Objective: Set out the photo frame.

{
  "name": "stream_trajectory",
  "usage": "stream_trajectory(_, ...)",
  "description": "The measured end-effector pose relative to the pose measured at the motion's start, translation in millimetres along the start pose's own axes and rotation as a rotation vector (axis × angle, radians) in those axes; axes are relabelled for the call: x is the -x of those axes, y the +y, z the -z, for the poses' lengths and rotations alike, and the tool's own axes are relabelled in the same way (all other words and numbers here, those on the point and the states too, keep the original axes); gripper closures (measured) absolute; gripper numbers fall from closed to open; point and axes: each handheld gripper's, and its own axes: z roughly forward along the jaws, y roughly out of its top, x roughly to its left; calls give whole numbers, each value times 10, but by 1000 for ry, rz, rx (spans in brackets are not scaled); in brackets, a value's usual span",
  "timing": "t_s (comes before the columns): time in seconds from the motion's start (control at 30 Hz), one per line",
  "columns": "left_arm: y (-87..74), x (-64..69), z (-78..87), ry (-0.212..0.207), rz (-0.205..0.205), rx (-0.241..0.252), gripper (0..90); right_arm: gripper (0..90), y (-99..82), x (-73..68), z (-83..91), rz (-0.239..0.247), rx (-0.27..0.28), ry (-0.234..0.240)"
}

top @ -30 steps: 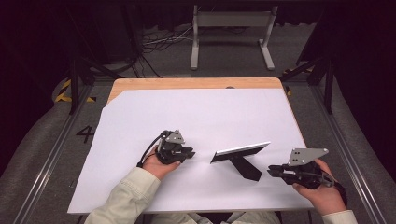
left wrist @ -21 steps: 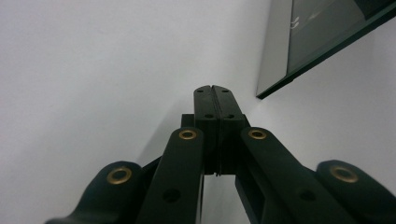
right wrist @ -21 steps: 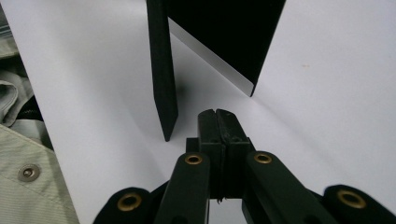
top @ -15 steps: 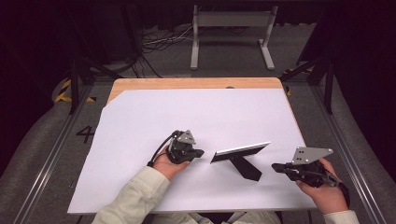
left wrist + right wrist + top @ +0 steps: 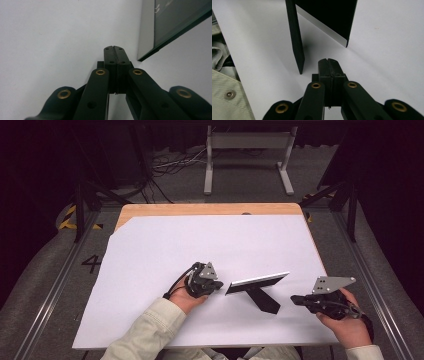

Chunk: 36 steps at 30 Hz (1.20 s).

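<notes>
Both grippers closed, flanking the picture frame (image 5: 256,282).
Left gripper (image 5: 218,284) sits just beside the frame's left edge, right gripper (image 5: 295,298) near its back stand (image 5: 262,300); bare white sheet (image 5: 165,245) lies beyond.

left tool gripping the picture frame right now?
No, in the left gripper view the left tool is shut on nothing, with the picture frame beside it, apart.

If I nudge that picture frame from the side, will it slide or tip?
The picture frame looks stiff but probably tips easily: it stands on a thin edge, propped by one narrow back leg. Its glass front is likely fragile. On the smooth white sheet it may slide first.
</notes>
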Motion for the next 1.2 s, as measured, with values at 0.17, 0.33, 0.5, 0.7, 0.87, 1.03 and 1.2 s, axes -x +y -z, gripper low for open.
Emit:
stream_trajectory(0.17,27,40,-39,17,-27,-20,900,900,0,1,0,-3,1,5)
stream_trajectory(0.33,42,60,-61,11,-49,-30,900,900,1,2,-7,-14,3,20)
stream_trajectory(0.5,43,74,-55,-17,-55,-33,900,900,0,7,6,-19,9,24)
stream_trajectory(0.7,66,102,-63,-32,-76,-49,900,900,10,1,40,-24,14,24)
stream_trajectory(0.87,86,141,-63,-46,-97,-61,900,900,10,4,49,-29,12,24)
stream_trajectory(1.03,90,156,-57,-66,-120,-66,900,900,19,-3,68,-29,15,24)
stream_trajectory(1.2,103,227,-55,-118,-144,-76,900,900,25,-2,95,-30,20,23)
